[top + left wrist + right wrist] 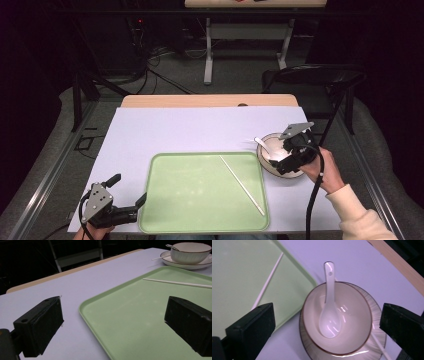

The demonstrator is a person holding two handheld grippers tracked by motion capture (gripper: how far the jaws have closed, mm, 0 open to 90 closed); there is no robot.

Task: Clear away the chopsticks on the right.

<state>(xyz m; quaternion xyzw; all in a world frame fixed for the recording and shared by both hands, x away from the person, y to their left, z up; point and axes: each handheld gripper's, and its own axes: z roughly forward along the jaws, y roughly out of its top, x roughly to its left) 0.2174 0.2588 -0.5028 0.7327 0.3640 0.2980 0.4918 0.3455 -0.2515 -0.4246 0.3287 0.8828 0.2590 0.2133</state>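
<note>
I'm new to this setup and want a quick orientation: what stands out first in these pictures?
A pale green tray lies mid-table with one white chopstick slanting across it. To its right, a white spoon rests in a cream bowl stacked on a plate, with the right tool open above it. The left tool is open at the tray's near left corner.

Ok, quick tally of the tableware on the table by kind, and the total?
Tray: 1
Chopsticks: 2, one on the tray, one by the plate
Bowl: 1
Plate: 1, under the bowl
Spoon: 1, in the bowl
Total: 6
</note>
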